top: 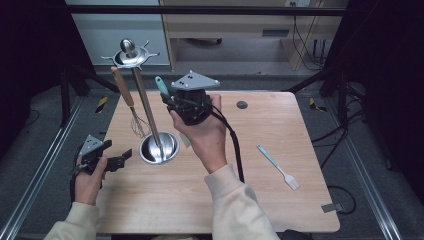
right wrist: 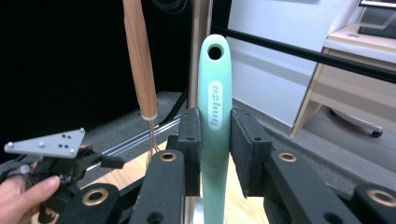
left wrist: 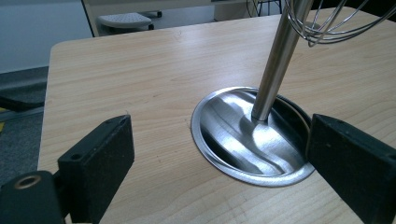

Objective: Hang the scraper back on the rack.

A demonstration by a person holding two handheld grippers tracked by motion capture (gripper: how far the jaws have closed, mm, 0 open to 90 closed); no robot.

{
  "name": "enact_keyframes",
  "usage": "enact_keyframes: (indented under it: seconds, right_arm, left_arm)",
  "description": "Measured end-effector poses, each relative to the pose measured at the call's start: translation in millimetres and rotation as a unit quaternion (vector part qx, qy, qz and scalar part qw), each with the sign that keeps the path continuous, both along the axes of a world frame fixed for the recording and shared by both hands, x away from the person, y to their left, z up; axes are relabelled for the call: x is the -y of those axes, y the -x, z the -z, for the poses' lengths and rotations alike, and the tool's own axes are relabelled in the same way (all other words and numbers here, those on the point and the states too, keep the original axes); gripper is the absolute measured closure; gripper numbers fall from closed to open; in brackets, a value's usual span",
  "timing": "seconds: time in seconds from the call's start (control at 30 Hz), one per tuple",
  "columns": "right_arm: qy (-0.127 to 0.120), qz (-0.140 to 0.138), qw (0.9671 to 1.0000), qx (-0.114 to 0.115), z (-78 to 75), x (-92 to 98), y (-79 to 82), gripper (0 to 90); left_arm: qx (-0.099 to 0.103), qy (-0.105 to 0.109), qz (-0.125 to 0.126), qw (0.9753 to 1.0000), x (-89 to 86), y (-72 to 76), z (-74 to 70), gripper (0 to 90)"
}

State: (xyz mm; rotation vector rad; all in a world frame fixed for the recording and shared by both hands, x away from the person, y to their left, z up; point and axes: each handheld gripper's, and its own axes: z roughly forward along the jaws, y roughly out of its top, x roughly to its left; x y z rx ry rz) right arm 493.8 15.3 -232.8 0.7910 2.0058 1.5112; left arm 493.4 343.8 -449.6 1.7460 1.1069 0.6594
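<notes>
A steel utensil stand rises from a round base (top: 159, 148) (left wrist: 243, 140) to a hook ring (top: 130, 55) at its top. A whisk with a wooden handle (top: 123, 89) (right wrist: 140, 60) hangs from the ring, its wires (left wrist: 327, 23) beside the pole (left wrist: 279, 56). My right gripper (top: 169, 101) (right wrist: 215, 149) is raised near the pole, shut on a teal utensil handle (top: 161, 86) (right wrist: 214, 112) that points up and has a hole at its end. My left gripper (top: 124, 156) (left wrist: 219, 154) is open and low at the table's left edge, facing the base.
A teal-handled brush (top: 278, 167) with a white head lies on the right half of the wooden table (top: 280, 125). A small dark round insert (top: 242, 105) sits near the far edge. Cabinets and dark frame rails stand behind the table.
</notes>
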Motion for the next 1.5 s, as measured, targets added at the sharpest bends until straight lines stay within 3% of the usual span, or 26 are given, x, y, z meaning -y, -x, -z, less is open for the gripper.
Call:
enact_keyframes:
  seconds: [0.43,0.67,1.2,1.5]
  right_arm:
    - [-0.015,-0.003,0.9997,0.021,-16.3,-15.8,-1.3,74.4]
    - [-0.014,-0.008,0.9997,0.02,-20.0,-21.3,-2.2,74.3]
    - [-0.003,-0.009,0.9999,0.013,-17.6,-30.3,-7.3,74.3]
    - [-0.009,-0.007,0.9999,0.008,-14.6,-34.9,-12.9,74.2]
  left_arm:
    - [-0.001,0.001,0.002,1.0,0.7,-0.3,0.4,7.5]
    - [-0.002,0.004,0.002,1.0,1.1,0.1,0.3,7.5]
    - [-0.001,0.005,0.002,1.0,0.7,0.3,-0.1,7.5]
    - [-0.001,0.006,0.002,1.0,0.6,0.5,-0.3,7.5]
